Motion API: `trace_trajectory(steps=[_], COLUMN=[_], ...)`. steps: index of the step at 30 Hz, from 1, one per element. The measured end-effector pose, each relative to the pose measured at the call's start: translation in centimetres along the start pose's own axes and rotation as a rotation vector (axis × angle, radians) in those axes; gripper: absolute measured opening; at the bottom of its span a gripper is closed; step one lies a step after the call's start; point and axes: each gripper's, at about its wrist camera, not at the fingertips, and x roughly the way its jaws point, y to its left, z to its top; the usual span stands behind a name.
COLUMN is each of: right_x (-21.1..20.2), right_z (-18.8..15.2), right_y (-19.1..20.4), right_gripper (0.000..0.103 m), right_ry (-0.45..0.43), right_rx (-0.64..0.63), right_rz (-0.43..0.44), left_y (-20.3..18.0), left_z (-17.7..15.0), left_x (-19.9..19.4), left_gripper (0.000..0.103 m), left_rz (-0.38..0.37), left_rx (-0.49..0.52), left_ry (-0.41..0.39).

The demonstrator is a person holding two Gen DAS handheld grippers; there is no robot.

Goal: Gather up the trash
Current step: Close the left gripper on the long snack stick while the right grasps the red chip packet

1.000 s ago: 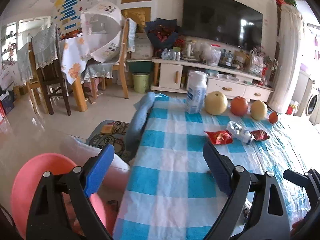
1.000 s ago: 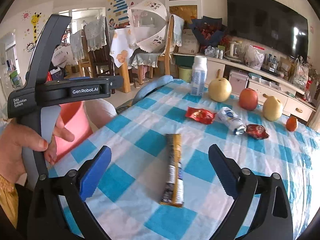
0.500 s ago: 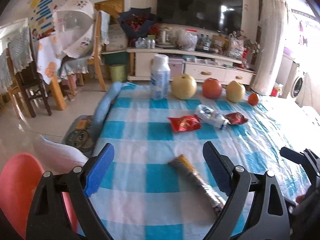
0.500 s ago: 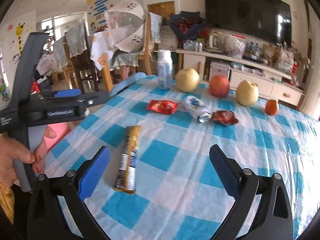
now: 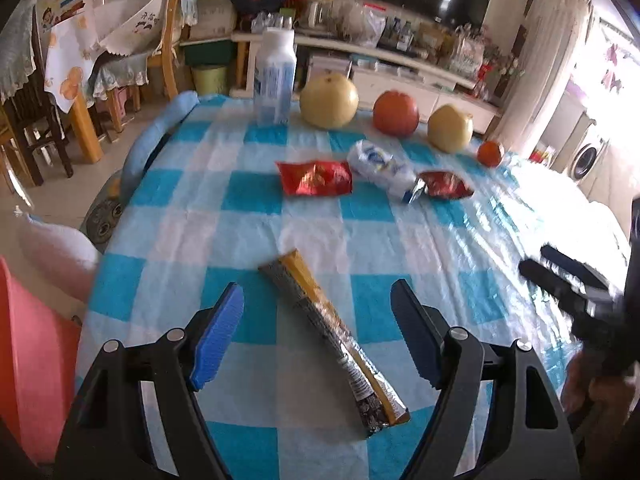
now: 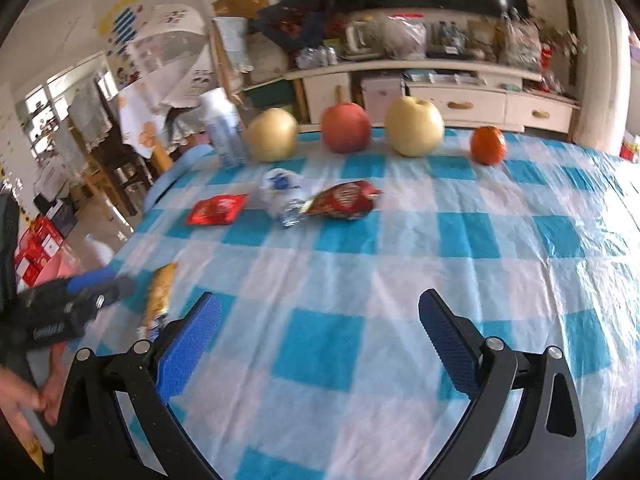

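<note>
Worktop (image 5: pixel 248 216) with blue-and-white checked plastic cloth carries all the trash. Left gripper (image 5: pixel 316 328) has its blue-padded fingers (image 5: pixel 218 332) part open, having just been closing, and holds nothing; the long yellow-and-dark foil snack wrapper (image 5: pixel 336 340) lies flat on the cloth between the two fingers in the left wrist view, no pad touching it. That wrapper sits near the worktop's near edge, running diagonally. In the right wrist view the same wrapper (image 6: pixel 160 296) shows blurred near the left edge, beside the left gripper's tip.

Right gripper (image 6: pixel 320 328) has fingers (image 6: pixel 190 344) wide open over bare cloth, nothing between them.

Mid-worktop, towards the far edge, three pieces in a row: flat red foil packet (image 5: pixel 316 178), crumpled white-and-blue plastic wrapper (image 5: pixel 380 170) just beside it, and small dark-red foil packet (image 5: pixel 444 186) touching the white wrapper's end.

Along the far edge: upright white plastic bottle with blue label (image 5: pixel 274 78), large yellow pear (image 5: pixel 329 100), red apple (image 5: pixel 396 114), second yellow pear (image 5: pixel 450 128), small orange tangerine (image 5: pixel 490 153).

Pink plastic bin (image 5: pixel 28 360) sits off the worktop's left edge.
</note>
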Motion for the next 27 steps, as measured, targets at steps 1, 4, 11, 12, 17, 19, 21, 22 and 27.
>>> trace_trajectory(steps=[1, 4, 11, 12, 17, 19, 21, 22, 27], right_x=[0.5, 1.8, 4.3, 4.5, 6.3, 7.3, 8.3, 8.7, 9.9], right_z=[0.4, 1.4, 4.0, 4.3, 5.7, 6.2, 6.4, 6.5, 6.6], right_y=[-0.6, -2.0, -2.8, -2.8, -3.0, -3.0, -2.9, -2.7, -2.5], right_gripper=[0.098, 0.098, 0.098, 0.098, 0.097, 0.089, 0.082, 0.081, 0.081], right_ry=[0.008, 0.023, 0.010, 0.009, 0.012, 0.023, 0.043, 0.050, 0.081], right_rx=[0.019, 0.064, 0.040, 0.038, 0.015, 0.009, 0.003, -0.005, -0.011], right_rz=[-0.001, 0.030, 0.052, 0.055, 0.068, 0.077, 0.097, 0.102, 0.111], left_y=[-0.2, -0.7, -1.7, -1.8, -2.5, -2.6, -2.9, -3.0, -3.6], left_z=[-0.1, -0.5, -0.8, -0.8, -0.8, -0.9, -0.9, -0.9, -0.8], left_x=[0.2, 0.9, 2.4, 2.6, 3.2, 3.8, 3.9, 3.9, 4.1], left_gripper=[0.070, 0.064, 0.054, 0.053, 0.043, 0.032, 0.028, 0.027, 0.019], left_rz=[0.007, 0.016, 0.053, 0.056, 0.070, 0.054, 0.053, 0.043, 0.022], left_rx=[0.004, 0.009, 0.037, 0.040, 0.067, 0.061, 0.075, 0.077, 0.086], left_ry=[0.008, 0.036, 0.076, 0.080, 0.084, 0.108, 0.103, 0.104, 0.101])
